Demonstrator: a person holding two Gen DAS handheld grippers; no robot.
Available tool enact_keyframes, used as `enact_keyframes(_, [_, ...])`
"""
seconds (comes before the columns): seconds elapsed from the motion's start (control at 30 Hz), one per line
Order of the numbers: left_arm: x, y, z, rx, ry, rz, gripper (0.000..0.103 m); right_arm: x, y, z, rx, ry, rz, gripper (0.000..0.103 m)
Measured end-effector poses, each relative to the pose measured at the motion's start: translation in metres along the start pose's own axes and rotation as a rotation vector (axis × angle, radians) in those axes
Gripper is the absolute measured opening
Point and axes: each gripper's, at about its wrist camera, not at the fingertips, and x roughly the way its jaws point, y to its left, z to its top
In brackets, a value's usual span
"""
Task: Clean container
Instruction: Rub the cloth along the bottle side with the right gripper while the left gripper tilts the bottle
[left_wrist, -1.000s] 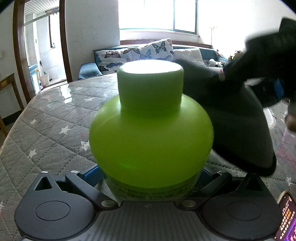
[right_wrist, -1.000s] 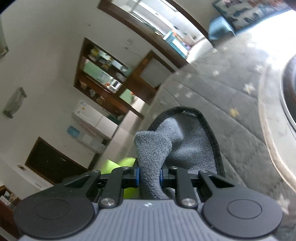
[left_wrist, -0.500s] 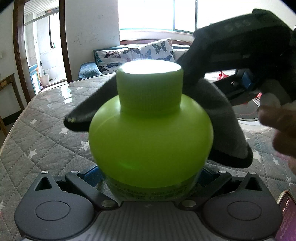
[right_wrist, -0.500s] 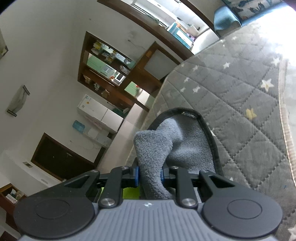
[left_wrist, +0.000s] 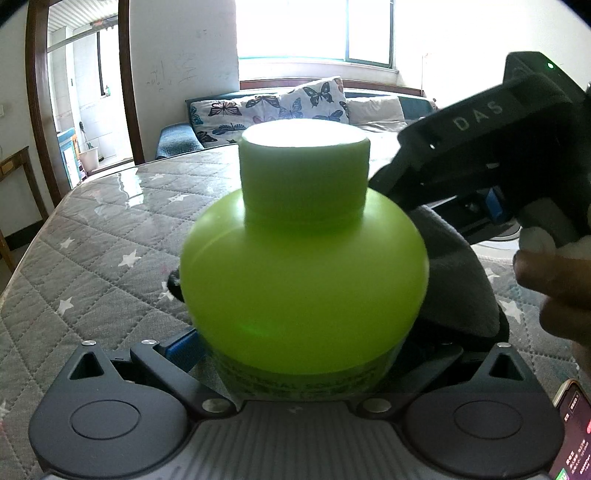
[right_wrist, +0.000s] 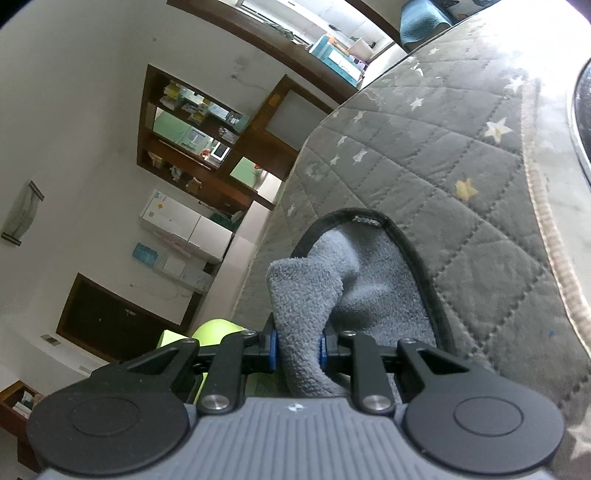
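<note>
Between the fingers of the left gripper (left_wrist: 303, 354), a lime-green container (left_wrist: 304, 258) with a wide cap stood upright, clamped low on its body above a quilted, star-printed grey cover (left_wrist: 96, 251). Its printed label was partly hidden by the gripper. Against its far right side lay a grey cloth (right_wrist: 325, 295) with dark piping, pinched tight in the right gripper (right_wrist: 297, 349), which a hand (left_wrist: 554, 280) steered from the right edge of the left view. The grip sat low on a rounded, smooth wall, so a hard sideways wipe could twist or tip the container out of the fingers; the loose cloth could also snag under the cap. The cover spread over a broad flat surface, glossy where window light struck it. Behind it were butterfly-print pillows (left_wrist: 280, 107), a bright window (left_wrist: 314, 29) and a wooden door frame (left_wrist: 37, 92); the right view showed wooden shelving (right_wrist: 207, 129).
</note>
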Motion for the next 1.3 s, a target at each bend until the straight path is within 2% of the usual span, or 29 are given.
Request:
enact_keyframes(0.27, [0.002, -0.002, 0.002, -0.006, -0.001, 0.004, 0.103, -0.011, 0.001, -0.011, 0.008, -0.013, -0.028, 0.02])
enact_keyframes(0.53, [0.005, -0.003, 0.007, -0.008, 0.0, 0.005, 0.103, -0.029, 0.008, -0.024, -0.008, -0.051, 0.0, 0.02])
enact_keyframes(0.97, [0.008, -0.004, 0.007, -0.007, 0.0, 0.007, 0.103, -0.005, 0.019, 0.009, -0.028, -0.044, 0.06, 0.023])
enact_keyframes(1.3, [0.006, -0.002, 0.007, -0.008, 0.0, 0.008, 0.103, 0.01, 0.003, 0.007, -0.015, 0.021, 0.004, 0.023])
